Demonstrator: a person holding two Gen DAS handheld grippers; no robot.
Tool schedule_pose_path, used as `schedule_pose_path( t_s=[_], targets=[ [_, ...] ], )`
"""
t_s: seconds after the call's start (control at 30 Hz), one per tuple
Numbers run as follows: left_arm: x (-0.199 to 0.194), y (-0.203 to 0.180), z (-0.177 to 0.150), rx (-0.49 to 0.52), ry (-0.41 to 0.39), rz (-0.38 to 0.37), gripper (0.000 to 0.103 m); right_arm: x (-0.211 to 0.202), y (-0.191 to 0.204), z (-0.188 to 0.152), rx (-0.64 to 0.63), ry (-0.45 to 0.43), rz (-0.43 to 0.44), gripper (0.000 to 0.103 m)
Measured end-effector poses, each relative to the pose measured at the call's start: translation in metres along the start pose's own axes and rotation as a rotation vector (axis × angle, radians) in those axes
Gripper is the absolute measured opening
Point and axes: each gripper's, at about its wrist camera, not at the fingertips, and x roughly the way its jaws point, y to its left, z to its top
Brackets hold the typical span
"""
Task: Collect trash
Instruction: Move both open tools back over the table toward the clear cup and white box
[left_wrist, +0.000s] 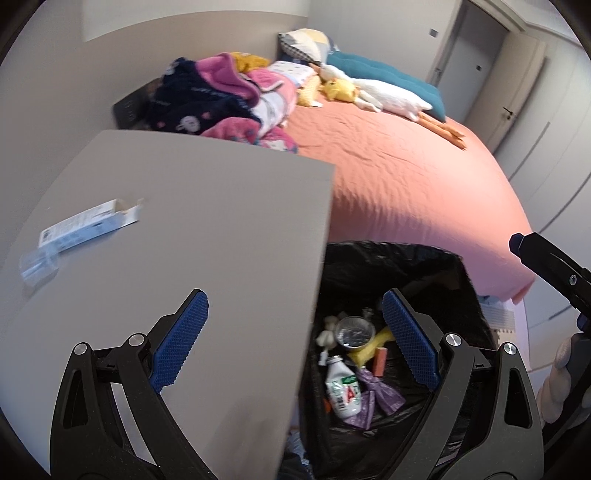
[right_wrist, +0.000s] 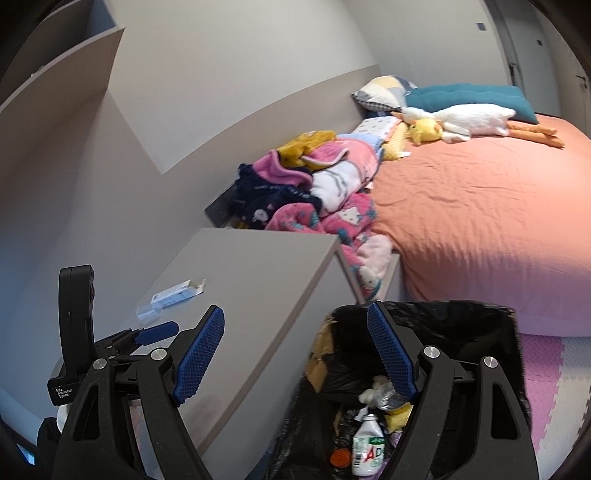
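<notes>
Left gripper (left_wrist: 295, 343): jaws wide apart, nothing between the pads, poised over table edge and bin. Right gripper (right_wrist: 295, 354): likewise spread and empty. Black-lined trash bin (left_wrist: 458, 266): beside the grey table (left_wrist: 184, 221), already holding a small white bottle (left_wrist: 341, 391), a purple wrapper, yellow scraps. Remaining trash: opened carton (left_wrist: 90, 223) and clear plastic piece (left_wrist: 37, 264), both on the table's far-left part, well apart from either claw. Risks (judged): flat carton skidding under a shallow pinch; light plastic slipping free before reaching the bin; both grippers crowding one target.
</notes>
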Motion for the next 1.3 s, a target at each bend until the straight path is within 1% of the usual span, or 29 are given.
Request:
schedule_pose_path(
  t_s=[0.57,0.9,1.3],
  targets=[
    [-0.025,0.087,-0.023,-0.147,-0.018,0.120,0.092,0.066,0.071,0.000,-0.115,0.111,0.125,0.080],
    [-0.031,0.135,-0.032,-0.234,-0.030,0.166,0.092,0.103,0.111,-0.002,-0.195,0.169,0.239,0.080],
    [-0.028,0.189,-0.040,-0.313,-0.027,0.224,0.092,0.155,0.158,-0.004,-0.284,0.241,0.270,0.080]
  ],
)
